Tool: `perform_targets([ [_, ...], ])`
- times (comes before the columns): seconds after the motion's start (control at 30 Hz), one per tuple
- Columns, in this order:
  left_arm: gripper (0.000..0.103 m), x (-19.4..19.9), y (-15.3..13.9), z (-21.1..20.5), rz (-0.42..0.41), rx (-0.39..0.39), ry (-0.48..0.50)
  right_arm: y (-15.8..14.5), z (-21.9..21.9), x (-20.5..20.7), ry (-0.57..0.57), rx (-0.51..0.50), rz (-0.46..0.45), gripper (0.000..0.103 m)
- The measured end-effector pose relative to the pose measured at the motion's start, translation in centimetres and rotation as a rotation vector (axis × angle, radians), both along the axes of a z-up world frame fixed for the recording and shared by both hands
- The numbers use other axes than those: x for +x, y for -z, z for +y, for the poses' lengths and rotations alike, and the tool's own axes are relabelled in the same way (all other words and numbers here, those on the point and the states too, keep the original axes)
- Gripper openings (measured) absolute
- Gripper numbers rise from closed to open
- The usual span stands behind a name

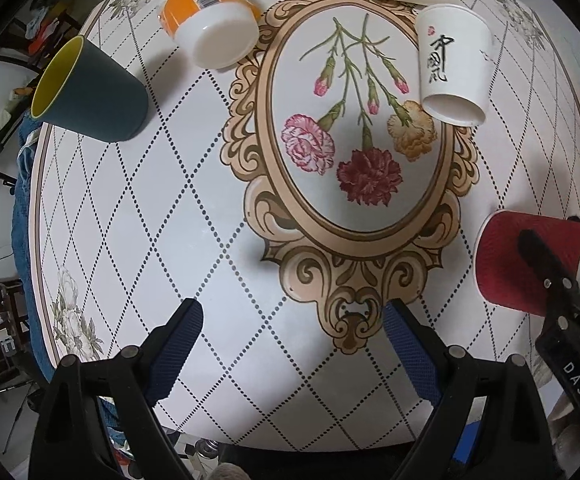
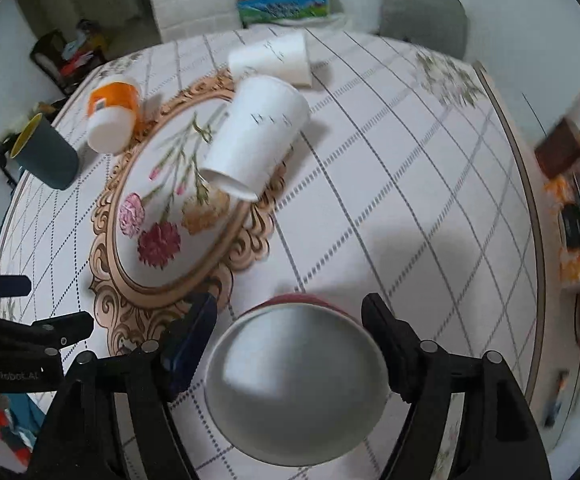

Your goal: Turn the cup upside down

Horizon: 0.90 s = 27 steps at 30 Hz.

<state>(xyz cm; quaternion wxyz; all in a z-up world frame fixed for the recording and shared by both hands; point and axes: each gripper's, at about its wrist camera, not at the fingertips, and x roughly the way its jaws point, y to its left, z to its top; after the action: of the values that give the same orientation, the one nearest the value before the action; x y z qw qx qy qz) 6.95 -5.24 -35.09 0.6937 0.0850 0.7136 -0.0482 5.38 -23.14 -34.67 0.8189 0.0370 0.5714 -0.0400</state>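
Right wrist view shows the right tool (image 2: 290, 328) straddling the red cup (image 2: 296, 384), whose open mouth faces the camera; its fingers sit at either side of the rim, seemingly gripping it, though firm contact is hard to confirm; the left wrist view shows that cup (image 1: 530, 260) tilted near the right edge of the worktop (image 1: 210, 240) with a black finger across its ribbed wall. The left tool (image 1: 290, 344) hangs wide apart over bare cloth, holding nothing.

Risks, as I judge them: a paper cup held near the rim may crush or slip while turning; being close to the edge, it could drop off if let go early.

The worktop is round, covered by a diamond-pattern cloth with an oval floral medallion; 4 other cups stand on it: a dark blue cup (image 1: 90, 92), an orange tub (image 1: 210, 20) and 2 white paper cups (image 1: 454, 64); chairs and clutter surround it.
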Motion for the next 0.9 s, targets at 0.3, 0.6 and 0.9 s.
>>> perform_targets([
  [0.3,0.092,-0.6,-5.0,-0.5,-0.067,-0.034,0.028,-5.4,-1.7,-3.2,0.16,-0.001,0.069,0.097],
  [0.6,0.092,-2.3,-13.9,-1.6,-0.175,-0.11,0.052,-14.5,-3.2,-7.7,0.233,-0.024,0.038,0.097],
  [0.9,0.092,-5.5,-23.0,-1.3,-0.289,-0.155,0.046,-23.7,-3.1,-11.5,0.245,-0.02,-0.049,0.097],
])
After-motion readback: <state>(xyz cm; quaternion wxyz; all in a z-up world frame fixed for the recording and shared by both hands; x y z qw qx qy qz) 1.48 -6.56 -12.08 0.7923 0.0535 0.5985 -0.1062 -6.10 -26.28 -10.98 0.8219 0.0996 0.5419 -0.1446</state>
